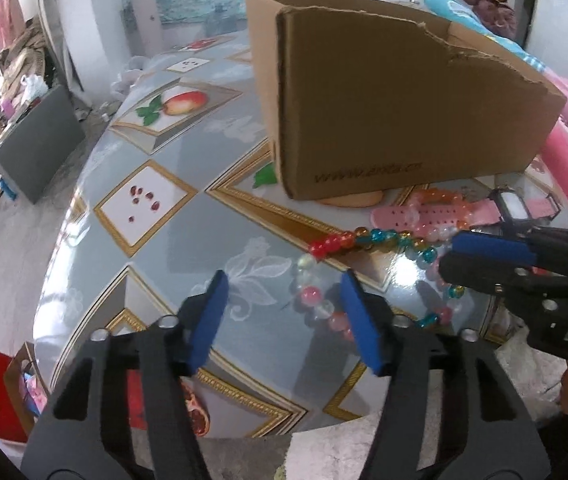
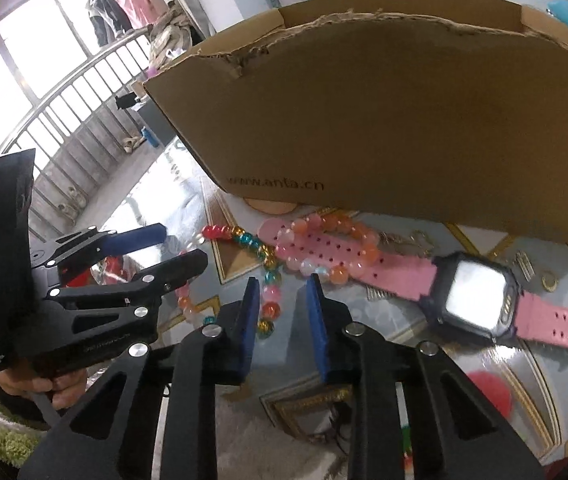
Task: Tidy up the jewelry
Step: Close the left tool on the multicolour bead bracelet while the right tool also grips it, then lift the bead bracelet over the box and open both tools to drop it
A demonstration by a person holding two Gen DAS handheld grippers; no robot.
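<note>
Looked down first at the bottom middle of the left wrist view and saw the left claw [image 1: 284, 292] about half open, with its blue pads wide apart. Saw one side of the bright bead string [image 1: 380, 236] lying between those pads on the shiny table [image 1: 163, 240], but not squeezed by them. Found the right claw [image 1: 484, 252] coming in from the right edge, low over the other side of the same string. Looked at the bottom middle of the right wrist view and saw that right claw [image 2: 281, 284] only a little open, with a few beads of the string [image 2: 269, 310] in the thin gap and neither pad pressing on them. Saw the left claw [image 2: 179, 248] at the left edge there. Spotted, a bit farther up, a pink and orange bead bracelet [image 2: 324, 224] lying on the strap of a pink watch [image 2: 472, 300]. Saw a big torn cardboard box [image 2: 384, 120] standing just behind, across the top.
</note>
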